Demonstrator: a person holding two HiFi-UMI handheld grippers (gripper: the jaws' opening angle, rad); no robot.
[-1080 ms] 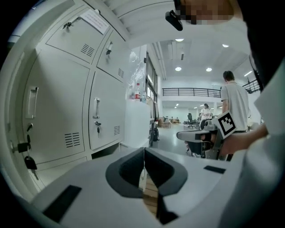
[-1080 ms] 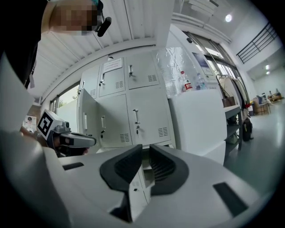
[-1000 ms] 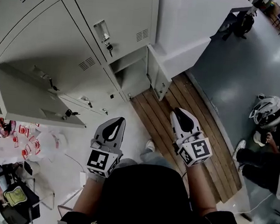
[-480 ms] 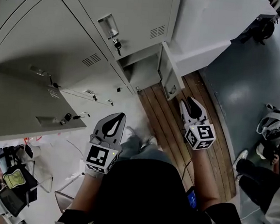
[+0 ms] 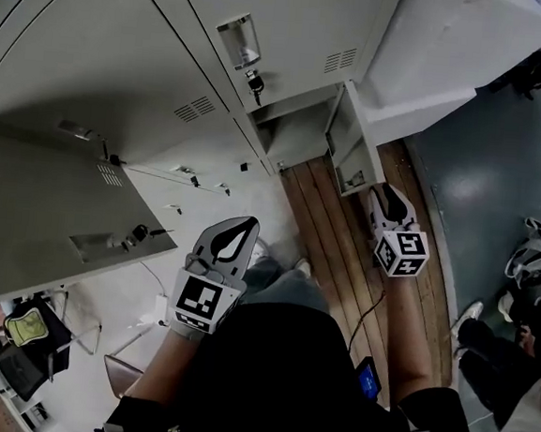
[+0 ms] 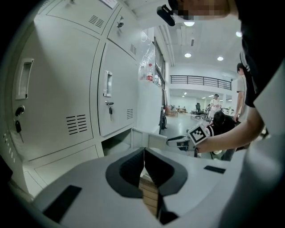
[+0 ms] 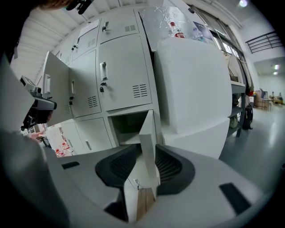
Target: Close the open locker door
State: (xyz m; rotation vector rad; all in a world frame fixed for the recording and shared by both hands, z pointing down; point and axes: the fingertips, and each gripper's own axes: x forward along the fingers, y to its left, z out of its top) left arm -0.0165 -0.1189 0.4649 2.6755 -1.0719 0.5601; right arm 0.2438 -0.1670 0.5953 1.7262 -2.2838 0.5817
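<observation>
The low locker's small grey door (image 5: 351,152) stands swung out from its open compartment (image 5: 297,133), over the wooden floor strip. My right gripper (image 5: 390,194) is right at the door's free edge. In the right gripper view that edge (image 7: 149,147) stands upright between the jaws, which have just been opening, and the pads do not press on it. My left gripper (image 5: 241,225) hangs further left and nearer me, shut with nothing in it (image 6: 144,164). Its view shows the same door (image 6: 147,141) and the right gripper (image 6: 171,141) beside it.
A larger locker door (image 5: 36,209) with a key in its lock hangs open at the upper left. A white cabinet (image 5: 455,48) flanks the lockers on the right. A seated person (image 5: 523,345) and a helmet (image 5: 535,252) are on the grey floor. Clutter (image 5: 15,339) lies at lower left.
My right gripper has gone down and forward to the small door's edge, and its jaws have opened. The left gripper has sunk a little. The lockers sit nearer in view.
</observation>
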